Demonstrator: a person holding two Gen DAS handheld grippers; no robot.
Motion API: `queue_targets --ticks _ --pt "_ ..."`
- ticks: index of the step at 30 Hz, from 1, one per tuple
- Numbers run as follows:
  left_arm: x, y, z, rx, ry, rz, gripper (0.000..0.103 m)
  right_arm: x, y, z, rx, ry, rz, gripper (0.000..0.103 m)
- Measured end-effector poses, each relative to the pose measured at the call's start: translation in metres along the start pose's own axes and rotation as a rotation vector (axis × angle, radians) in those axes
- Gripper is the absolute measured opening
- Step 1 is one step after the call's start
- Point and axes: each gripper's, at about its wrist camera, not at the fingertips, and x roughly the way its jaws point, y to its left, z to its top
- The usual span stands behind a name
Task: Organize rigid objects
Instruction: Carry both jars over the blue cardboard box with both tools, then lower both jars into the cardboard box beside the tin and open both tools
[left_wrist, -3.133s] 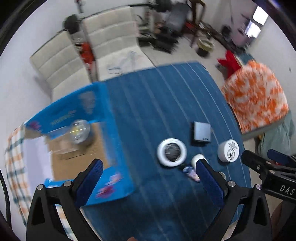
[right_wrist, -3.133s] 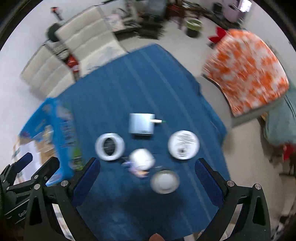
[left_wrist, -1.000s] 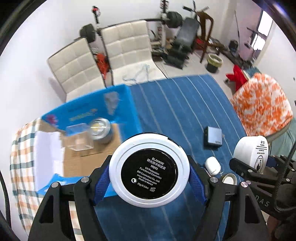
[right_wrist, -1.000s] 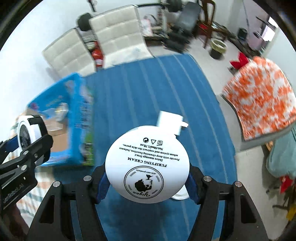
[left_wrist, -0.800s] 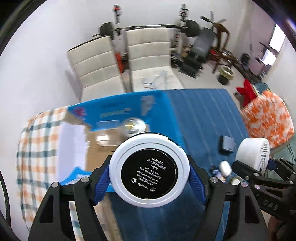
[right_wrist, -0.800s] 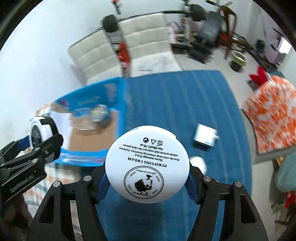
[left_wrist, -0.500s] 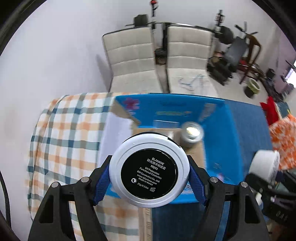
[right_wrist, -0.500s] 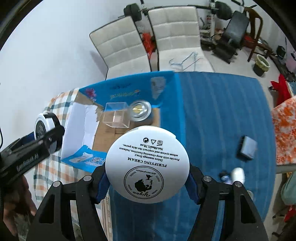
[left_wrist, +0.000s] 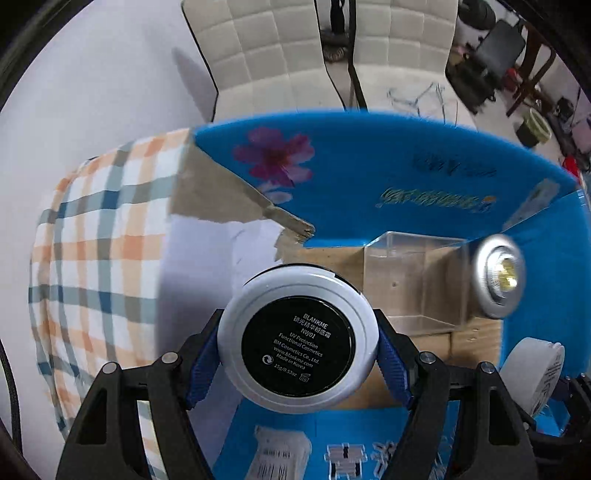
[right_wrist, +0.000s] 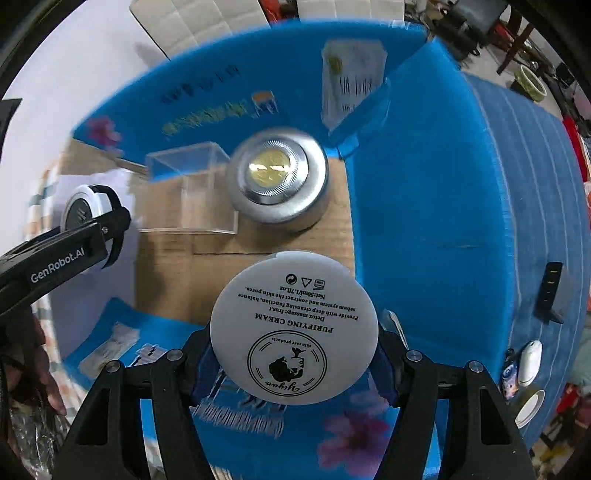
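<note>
1. Checked cloth covers the left end of the counter; it looks soft and woven, and nothing rigid rests on the part in view.
2. Left tool is clamped on a round compact with a glossy white rim and a black labelled face, gripped across its width and poised over the left side of the cardboard box, probably ready to be set down inside.
3. Inside the box, on the bare brown floor, a clear plastic cube sits just beside a brushed-metal puck light, both toward the far wall.
4. Right tool pinches a matte white cream jar by its sides above the box's near right part.
5. Blue striped cloth at the right end carries a dark adapter and a small white oval item, seemingly waiting to be boxed.
</note>
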Motion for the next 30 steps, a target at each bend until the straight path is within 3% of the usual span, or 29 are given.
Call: queue_targets --ticks 13,30 --pt "0.032 -0.016 0.001 0.040 0.068 -0.004 0.073 0.056 0.009 0.023 0.012 0.100 -0.050 0.070" --pt "0.038 -0.013 0.001 0.027 0.105 -0.025 0.073 0.054 0.010 0.023 0.027 0.147 -0.025 0.071"
